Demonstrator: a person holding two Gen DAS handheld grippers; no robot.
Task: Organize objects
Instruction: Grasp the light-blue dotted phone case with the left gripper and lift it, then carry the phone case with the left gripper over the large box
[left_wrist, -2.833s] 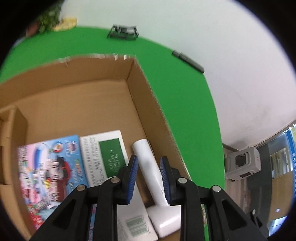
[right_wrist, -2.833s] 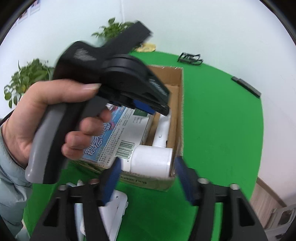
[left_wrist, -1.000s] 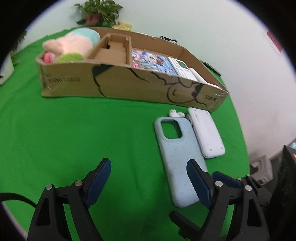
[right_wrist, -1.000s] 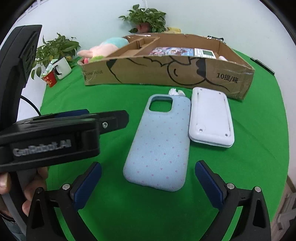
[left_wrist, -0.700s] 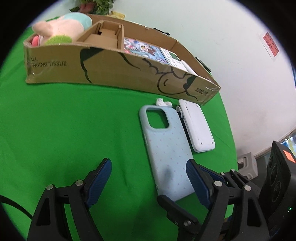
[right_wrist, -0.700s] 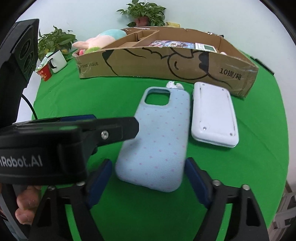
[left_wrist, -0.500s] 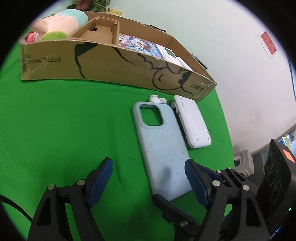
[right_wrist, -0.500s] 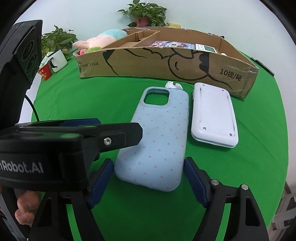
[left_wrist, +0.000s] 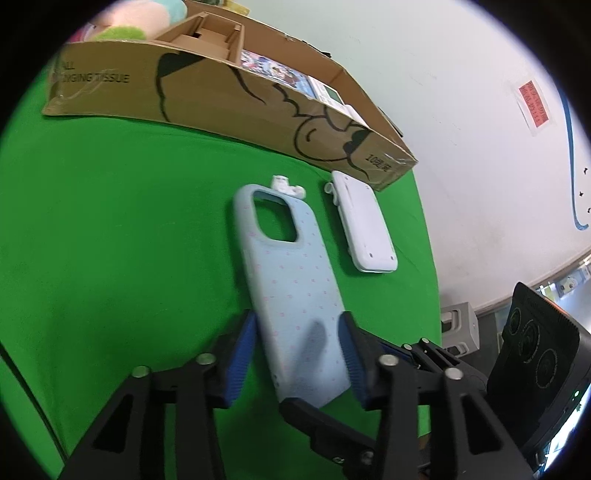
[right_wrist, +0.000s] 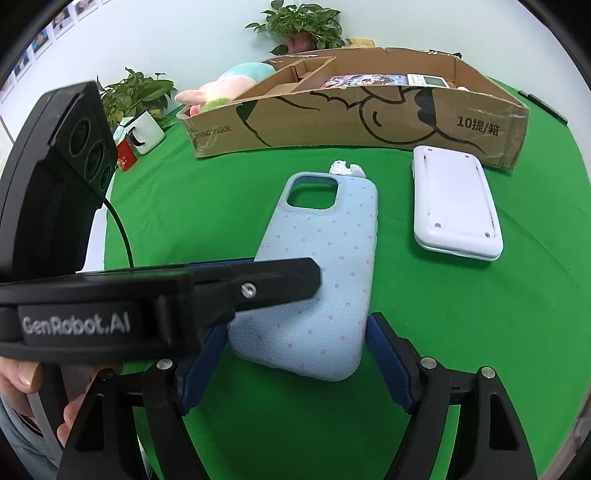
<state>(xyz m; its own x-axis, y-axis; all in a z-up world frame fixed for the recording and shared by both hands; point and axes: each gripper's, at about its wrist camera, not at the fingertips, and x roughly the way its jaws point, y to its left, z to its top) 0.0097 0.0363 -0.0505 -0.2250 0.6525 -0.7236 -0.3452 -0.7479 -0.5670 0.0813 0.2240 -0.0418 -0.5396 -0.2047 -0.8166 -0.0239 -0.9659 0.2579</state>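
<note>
A light blue phone case (left_wrist: 291, 280) with pink dots lies on the green cloth; it also shows in the right wrist view (right_wrist: 317, 277). My left gripper (left_wrist: 297, 358) has its blue pads against both long sides of the case's near end. My right gripper (right_wrist: 295, 363) is open, its fingers on either side of the same near end, apart from it. A white flat device (left_wrist: 364, 221) lies to the right of the case, also in the right wrist view (right_wrist: 454, 206). A small white earbud piece (left_wrist: 286, 184) sits at the case's far end.
A long cardboard box (right_wrist: 369, 114) stands behind, holding a plush toy (right_wrist: 229, 85), picture boxes and a white bottle. A white mug (right_wrist: 146, 133) and potted plants (right_wrist: 140, 92) stand at the left. The left gripper's body (right_wrist: 110, 291) crosses the right wrist view.
My left gripper moved forward and narrowed from wide open onto the near end of the phone case. My right gripper stayed open around that end.
</note>
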